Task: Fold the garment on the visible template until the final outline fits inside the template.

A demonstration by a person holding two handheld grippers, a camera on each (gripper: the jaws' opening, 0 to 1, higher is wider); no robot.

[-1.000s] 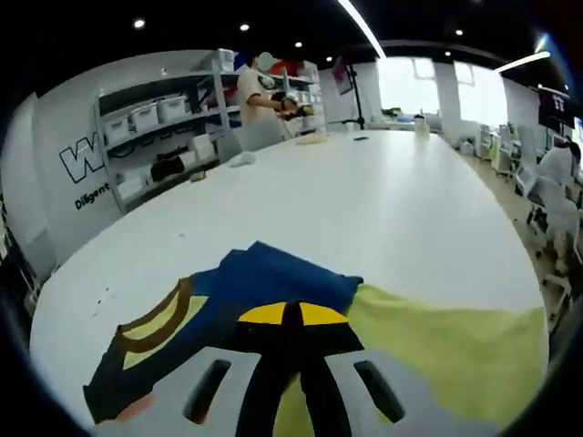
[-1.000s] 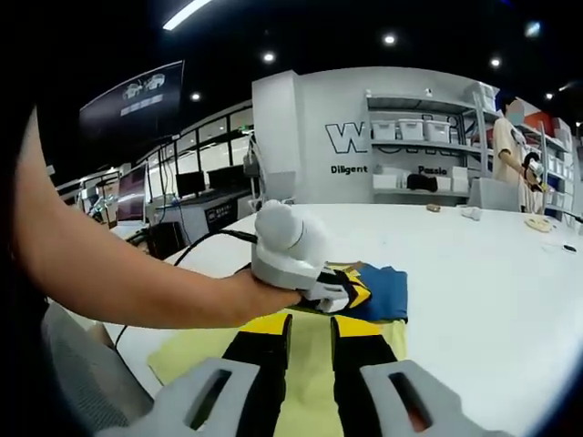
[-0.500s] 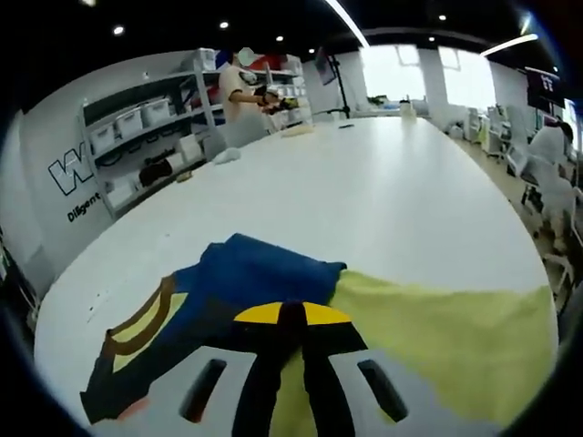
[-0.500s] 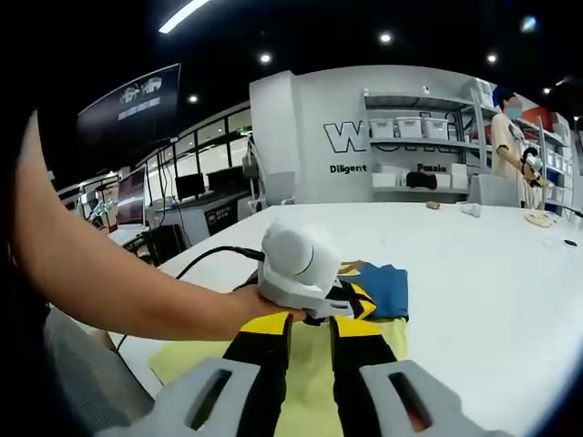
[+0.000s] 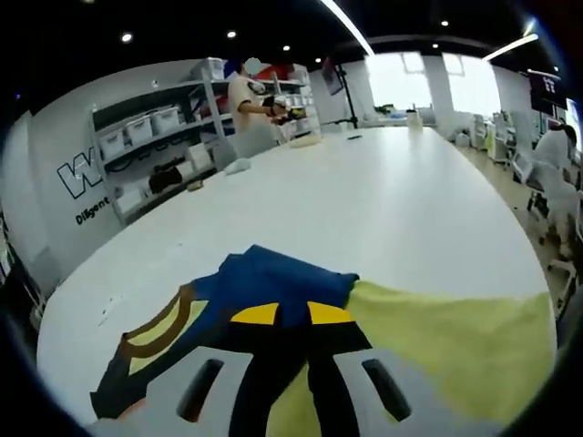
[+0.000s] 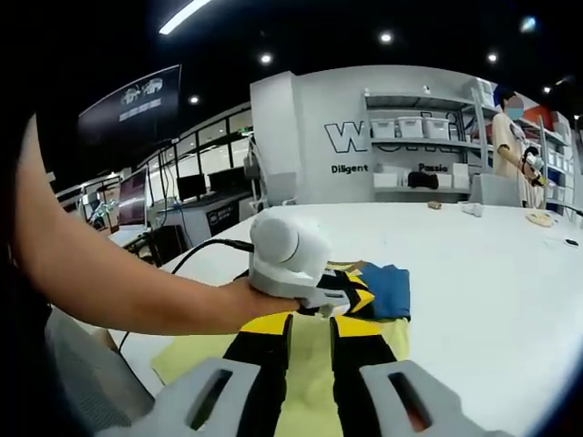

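blue garment (image 5: 273,282), pale yellow template (image 5: 455,337)

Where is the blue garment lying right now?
In the left gripper view the blue garment lies on the white table, its right edge overlapping the yellow template, just ahead of the left gripper.

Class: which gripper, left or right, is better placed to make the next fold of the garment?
Probably the left gripper: its jaws sit right at the blue garment. The right gripper hangs open over the yellow template, short of the cloth.
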